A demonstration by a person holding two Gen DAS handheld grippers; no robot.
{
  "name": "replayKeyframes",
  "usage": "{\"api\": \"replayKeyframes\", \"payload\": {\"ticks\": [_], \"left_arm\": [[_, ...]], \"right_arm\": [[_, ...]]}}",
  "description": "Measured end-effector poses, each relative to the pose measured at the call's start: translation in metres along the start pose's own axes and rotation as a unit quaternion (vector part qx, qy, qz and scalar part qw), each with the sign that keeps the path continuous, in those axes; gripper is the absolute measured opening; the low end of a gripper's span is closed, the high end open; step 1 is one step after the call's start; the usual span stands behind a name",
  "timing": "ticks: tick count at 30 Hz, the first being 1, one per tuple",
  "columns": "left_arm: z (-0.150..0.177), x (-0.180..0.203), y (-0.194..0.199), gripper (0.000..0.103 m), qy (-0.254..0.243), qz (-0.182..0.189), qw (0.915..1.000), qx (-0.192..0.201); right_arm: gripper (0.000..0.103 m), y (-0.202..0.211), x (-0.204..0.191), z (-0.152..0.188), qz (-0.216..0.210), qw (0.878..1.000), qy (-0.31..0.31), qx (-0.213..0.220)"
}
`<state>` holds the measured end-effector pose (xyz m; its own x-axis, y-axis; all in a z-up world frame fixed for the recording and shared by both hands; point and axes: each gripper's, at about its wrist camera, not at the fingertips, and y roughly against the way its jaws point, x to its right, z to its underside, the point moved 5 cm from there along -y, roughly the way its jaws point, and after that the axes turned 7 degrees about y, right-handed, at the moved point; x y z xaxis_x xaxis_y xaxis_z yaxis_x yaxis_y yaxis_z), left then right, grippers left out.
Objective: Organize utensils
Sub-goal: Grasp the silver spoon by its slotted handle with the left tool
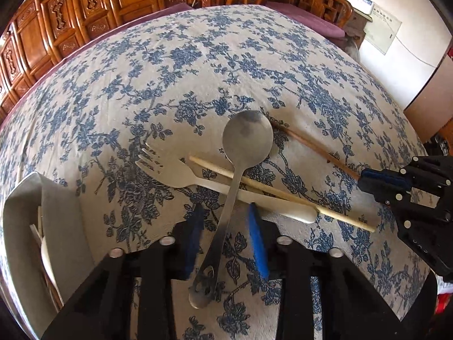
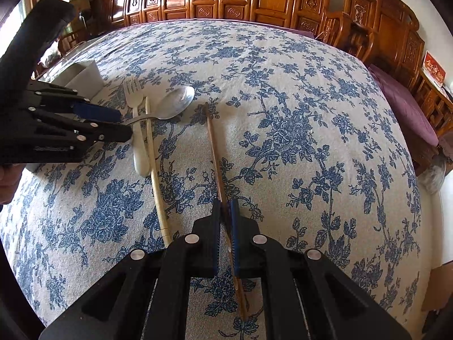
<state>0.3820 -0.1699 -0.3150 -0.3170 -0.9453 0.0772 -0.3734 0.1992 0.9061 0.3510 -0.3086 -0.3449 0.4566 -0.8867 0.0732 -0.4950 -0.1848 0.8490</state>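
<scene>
A metal spoon (image 1: 247,138) lies across a white plastic fork (image 1: 181,174) and a pale chopstick (image 1: 280,194) on the flowered tablecloth. My left gripper (image 1: 226,212) is open, its blue pads either side of the spoon's handle; it also shows in the right wrist view (image 2: 124,126). A brown chopstick (image 2: 213,147) lies to the right. My right gripper (image 2: 225,206) is shut on the brown chopstick near its thick end; it also shows in the left wrist view (image 1: 365,180). The spoon (image 2: 177,103), fork (image 2: 134,96) and pale chopstick (image 2: 154,167) show in the right wrist view too.
A grey utensil holder (image 1: 25,206) with several utensils inside stands at the table's left; it also shows in the right wrist view (image 2: 85,73). Carved wooden chairs (image 1: 85,8) and purple cushions (image 2: 402,107) ring the table.
</scene>
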Motion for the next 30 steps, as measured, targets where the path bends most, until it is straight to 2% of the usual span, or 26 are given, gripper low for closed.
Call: {"api": "replayKeyframes", "payload": {"ticks": [2,5,14,30], "left_arm": [[0.0,-0.001,-0.001,0.011,0.002,-0.001,1.0,0.002],[0.001,-0.004,0.001,0.006,0.016,0.018,0.9997,-0.002],[0.012,-0.007,0.045,0.006,0.014,0.024,0.9991,0.031],[0.02,-0.015,0.118,0.006,0.017,0.026,0.9959,0.085]], "right_arm": [[0.008,0.0,-0.001,0.0,0.004,1.0,0.003,0.001],[0.008,0.0,-0.002,-0.001,0.008,1.0,0.006,-0.005],[0.006,0.002,-0.009,-0.002,0.023,0.999,0.016,-0.019],[0.006,0.06,-0.036,-0.02,0.026,0.999,0.0,0.024]]}}
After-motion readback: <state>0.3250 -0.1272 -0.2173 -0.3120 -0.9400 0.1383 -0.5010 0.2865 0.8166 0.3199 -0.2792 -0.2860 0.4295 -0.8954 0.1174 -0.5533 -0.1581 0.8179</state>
